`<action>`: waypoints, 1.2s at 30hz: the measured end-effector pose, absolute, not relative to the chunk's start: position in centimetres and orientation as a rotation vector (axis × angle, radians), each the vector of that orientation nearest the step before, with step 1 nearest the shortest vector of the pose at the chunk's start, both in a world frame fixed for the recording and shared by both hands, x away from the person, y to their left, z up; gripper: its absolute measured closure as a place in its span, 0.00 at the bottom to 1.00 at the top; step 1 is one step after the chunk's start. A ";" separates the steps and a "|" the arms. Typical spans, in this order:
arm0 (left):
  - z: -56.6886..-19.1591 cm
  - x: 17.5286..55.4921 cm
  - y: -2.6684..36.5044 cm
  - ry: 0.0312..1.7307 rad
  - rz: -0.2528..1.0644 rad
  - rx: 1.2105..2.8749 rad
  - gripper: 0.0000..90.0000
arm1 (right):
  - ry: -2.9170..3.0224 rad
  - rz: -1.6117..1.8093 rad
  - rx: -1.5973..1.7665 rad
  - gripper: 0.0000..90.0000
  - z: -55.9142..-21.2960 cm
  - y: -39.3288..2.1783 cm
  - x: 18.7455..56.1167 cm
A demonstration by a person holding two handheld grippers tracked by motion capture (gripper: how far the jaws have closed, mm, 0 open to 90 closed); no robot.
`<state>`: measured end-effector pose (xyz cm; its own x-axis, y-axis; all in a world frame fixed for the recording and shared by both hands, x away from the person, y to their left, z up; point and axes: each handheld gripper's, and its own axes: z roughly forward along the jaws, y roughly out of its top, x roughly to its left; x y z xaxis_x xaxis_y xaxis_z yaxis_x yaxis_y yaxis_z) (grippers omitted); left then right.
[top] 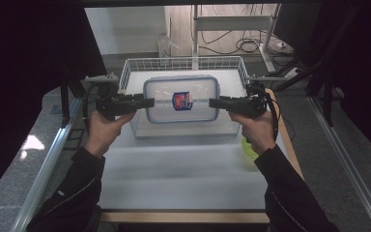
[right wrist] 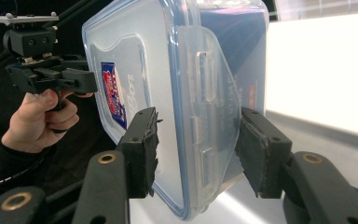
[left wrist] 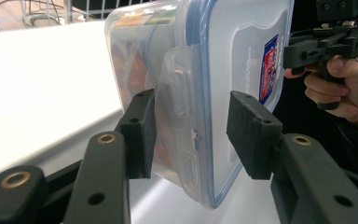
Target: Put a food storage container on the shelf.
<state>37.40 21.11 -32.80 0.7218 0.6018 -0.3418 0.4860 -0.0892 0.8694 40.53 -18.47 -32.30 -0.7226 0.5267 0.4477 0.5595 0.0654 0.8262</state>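
While held above the basket (top: 134, 65), container (top: 181, 99) clamped endwise, left claw (top: 147, 102), right claw (top: 215, 102).

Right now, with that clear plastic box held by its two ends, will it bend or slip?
The clear rectangular plastic box with the blue-rimmed lid probably stays stiff: its walls look straight. It may slip, since each hand-held gripper, left and right, pinches smooth plastic at a side latch. Something orange inside could add weight.
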 end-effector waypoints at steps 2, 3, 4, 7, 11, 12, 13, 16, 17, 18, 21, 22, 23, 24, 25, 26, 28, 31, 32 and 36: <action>-32.2 38.0 21.2 0.868 0.124 1.733 0.60 | -2.269 -1.786 -1.161 0.56 -32.1 -18.4 40.8; -31.5 38.6 21.3 0.868 0.130 1.734 0.60 | -2.255 -1.792 -1.167 0.55 -31.7 -18.3 41.5; -31.5 38.6 21.3 0.868 0.130 1.734 0.60 | -2.255 -1.792 -1.167 0.55 -31.7 -18.3 41.5; -30.5 39.8 21.5 0.877 0.128 1.733 0.60 | -2.236 -1.797 -1.174 0.55 -31.0 -18.0 42.8; -29.6 41.0 21.5 0.888 0.134 1.726 0.60 | -2.225 -1.802 -1.189 0.55 -30.1 -17.9 44.2; -29.6 41.0 21.5 0.888 0.134 1.726 0.60 | -2.225 -1.802 -1.189 0.55 -30.1 -17.9 44.2; -29.5 41.3 21.5 0.888 0.135 1.723 0.60 | -2.225 -1.804 -1.192 0.54 -29.9 -17.8 44.5; -29.3 42.2 21.7 0.894 0.128 1.708 0.60 | -2.218 -1.804 -1.210 0.54 -29.5 -17.7 45.5; -29.3 42.8 21.8 0.902 0.118 1.699 0.60 | -2.209 -1.792 -1.222 0.54 -29.3 -17.6 46.0; -29.3 42.8 21.8 0.902 0.118 1.699 0.60 | -2.210 -1.789 -1.225 0.54 -29.3 -17.5 46.2; -29.5 44.0 22.0 0.922 0.102 1.685 0.60 | -2.198 -1.782 -1.244 0.54 -29.4 -17.3 47.0; -29.5 44.0 22.0 0.922 0.102 1.685 0.60 | -2.198 -1.782 -1.244 0.54 -29.4 -17.3 47.0; -29.7 44.6 22.0 0.934 0.091 1.681 0.60 | -2.189 -1.776 -1.257 0.54 -29.5 -17.2 47.5; -29.7 44.6 22.0 0.934 0.091 1.681 0.59 | -2.189 -1.776 -1.257 0.54 -29.5 -17.2 47.5; -29.8 44.8 22.0 0.938 0.088 1.681 0.59 | -2.187 -1.774 -1.263 0.54 -29.6 -17.2 47.8; -29.9 45.0 22.0 0.941 0.085 1.678 0.59 | -2.179 -1.764 -1.273 0.54 -29.9 -17.2 48.1; -30.3 45.4 22.0 0.960 0.069 1.679 0.59 | -2.173 -1.752 -1.282 0.54 -30.1 -17.2 48.5; -30.8 45.8 22.0 0.965 0.060 1.682 0.59 | -2.167 -1.735 -1.296 0.54 -30.6 -17.2 48.9; -30.8 45.8 22.0 0.965 0.060 1.682 0.59 | -2.163 -1.731 -1.300 0.54 -30.7 -17.2 49.0; -31.6 46.1 21.9 0.969 0.048 1.678 0.59 | -2.140 -1.702 -1.323 0.54 -31.3 -17.3 49.3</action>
